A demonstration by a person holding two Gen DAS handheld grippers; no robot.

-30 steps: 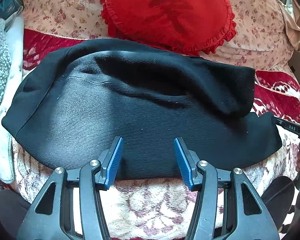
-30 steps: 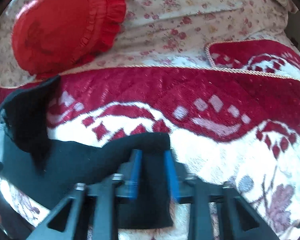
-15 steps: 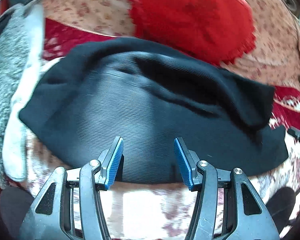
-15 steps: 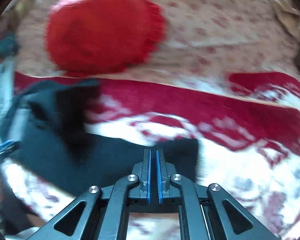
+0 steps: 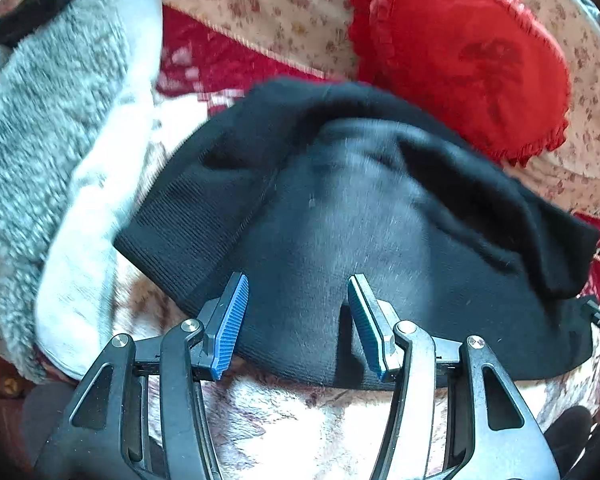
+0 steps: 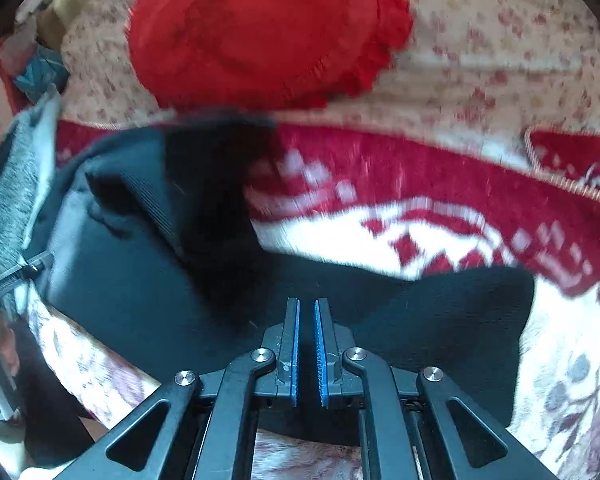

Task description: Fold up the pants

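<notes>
The black ribbed pants (image 5: 360, 216) lie folded and bunched on the patterned bed cover. My left gripper (image 5: 298, 284) is open, its blue pads over the near edge of the pants, holding nothing. In the right wrist view the pants (image 6: 148, 272) stretch from the left to the lower right. My right gripper (image 6: 306, 304) is shut on the near edge of the pants, with black cloth between the blue pads.
A red heart-shaped cushion (image 5: 472, 52) lies behind the pants, also in the right wrist view (image 6: 260, 28). A grey fleece and white cloth (image 5: 52, 152) lie at the left. The red-and-white cover (image 6: 440, 208) spreads to the right.
My right gripper has closed on the pants' edge and carried it leftward, bunching the cloth. My left gripper has stayed open and shifted right relative to the scene.
</notes>
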